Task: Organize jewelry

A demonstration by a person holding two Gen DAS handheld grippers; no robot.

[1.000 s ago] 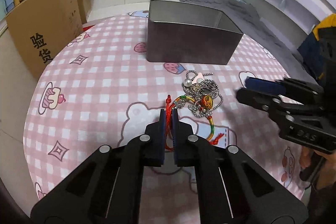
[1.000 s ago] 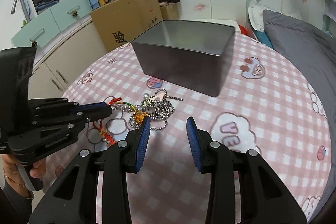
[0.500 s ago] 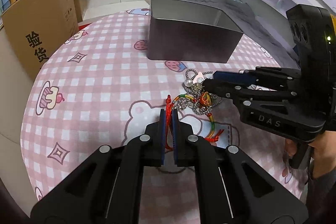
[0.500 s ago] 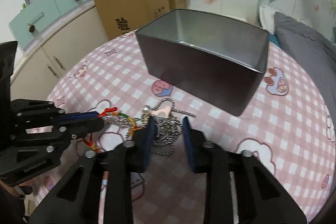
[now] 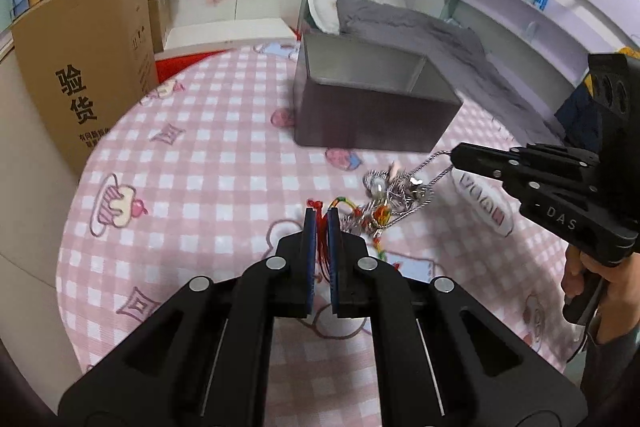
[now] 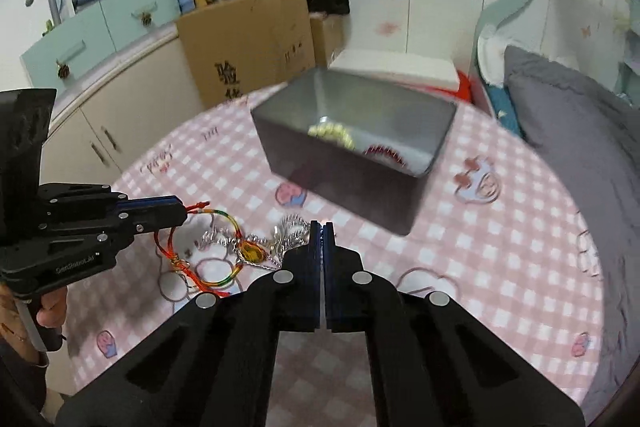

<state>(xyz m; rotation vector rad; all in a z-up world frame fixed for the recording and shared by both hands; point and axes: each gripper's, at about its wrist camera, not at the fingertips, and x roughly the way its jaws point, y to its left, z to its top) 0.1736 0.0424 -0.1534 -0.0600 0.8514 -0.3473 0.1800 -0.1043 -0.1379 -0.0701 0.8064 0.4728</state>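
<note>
On the pink checked worktop (image 5: pixel 208 163), 2 grippers pull a jewelry tangle (image 5: pixel 384 203) apart — the left gripper (image 5: pixel 321 227) pinches a red cord (image 6: pixel 176 259), the right gripper (image 6: pixel 322 239) clamps a silver chain (image 5: pixel 430 167) taut. Behind sits a metal tin (image 6: pixel 360 183).

Motion-blurred metal tin (image 6: pixel 348 163); tangled silver chains (image 5: pixel 396 187) indistinct; chain end hidden inside right tongs (image 6: pixel 322 227).

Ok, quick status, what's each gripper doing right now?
Left gripper: closed on the red cord bracelet.
Right gripper: closed on the silver chain, pulling it up out of the tangle.
</note>
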